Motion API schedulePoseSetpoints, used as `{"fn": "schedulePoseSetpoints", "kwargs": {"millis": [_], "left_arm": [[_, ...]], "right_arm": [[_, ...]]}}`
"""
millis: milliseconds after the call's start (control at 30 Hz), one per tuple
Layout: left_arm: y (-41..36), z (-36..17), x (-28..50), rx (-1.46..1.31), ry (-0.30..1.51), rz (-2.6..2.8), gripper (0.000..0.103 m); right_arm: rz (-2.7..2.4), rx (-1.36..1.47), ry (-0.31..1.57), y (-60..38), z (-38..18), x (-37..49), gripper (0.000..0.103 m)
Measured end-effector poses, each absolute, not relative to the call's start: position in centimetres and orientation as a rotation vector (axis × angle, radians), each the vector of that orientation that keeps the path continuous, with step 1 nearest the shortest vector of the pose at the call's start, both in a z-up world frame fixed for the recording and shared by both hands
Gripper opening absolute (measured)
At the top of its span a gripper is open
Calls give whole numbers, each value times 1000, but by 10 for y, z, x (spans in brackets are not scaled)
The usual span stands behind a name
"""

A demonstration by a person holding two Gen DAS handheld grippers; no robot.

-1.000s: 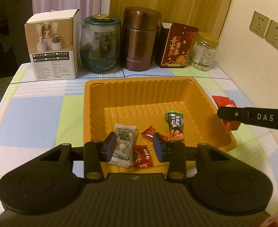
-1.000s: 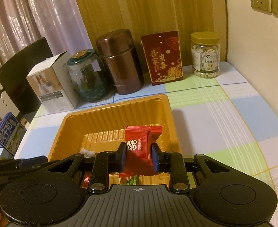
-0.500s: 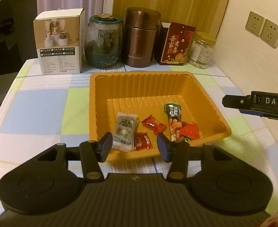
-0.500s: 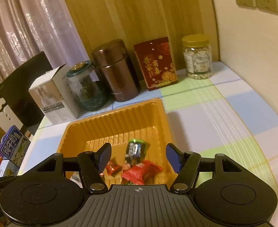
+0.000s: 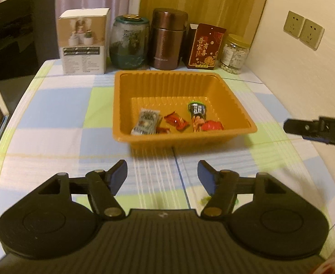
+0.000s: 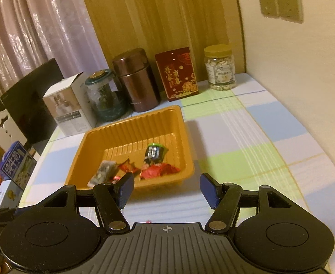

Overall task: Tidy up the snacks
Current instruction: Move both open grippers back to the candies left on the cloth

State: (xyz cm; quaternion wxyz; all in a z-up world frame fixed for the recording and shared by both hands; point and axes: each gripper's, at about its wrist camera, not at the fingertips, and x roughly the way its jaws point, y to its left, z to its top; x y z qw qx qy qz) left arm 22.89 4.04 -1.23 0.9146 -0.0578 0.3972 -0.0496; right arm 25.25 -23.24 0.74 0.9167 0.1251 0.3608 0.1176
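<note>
An orange plastic tray stands on the checked tablecloth. In it lie a white packet, a small red candy, a green-and-black packet and a red packet. My left gripper hovers over the cloth in front of the tray; its jaws are opening with nothing between them. My right gripper stands open and empty just before the tray's near right corner. One of its fingers shows at the right of the left wrist view.
Along the back stand a white box, a glass jar, a brown canister, a red box and a nut jar. The wall runs along the right; a dark chair stands at the left. A small green scrap peeks from under my left gripper.
The right gripper opened and let the red packet fall into the tray. Both grippers drew back from the tray toward the near side. The left jaws spread wider.
</note>
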Motion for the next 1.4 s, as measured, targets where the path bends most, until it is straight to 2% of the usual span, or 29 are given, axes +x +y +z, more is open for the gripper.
{"fn": "schedulePoseSetpoints", "kwargs": {"millis": [667, 1400], "left_arm": [[30, -6, 111, -127, 852, -50, 67], [11, -34, 92, -134, 895, -77, 67]], "right_arm": [[254, 219, 751, -231, 11, 127, 64], [235, 222, 807, -246, -19, 111, 64]]}}
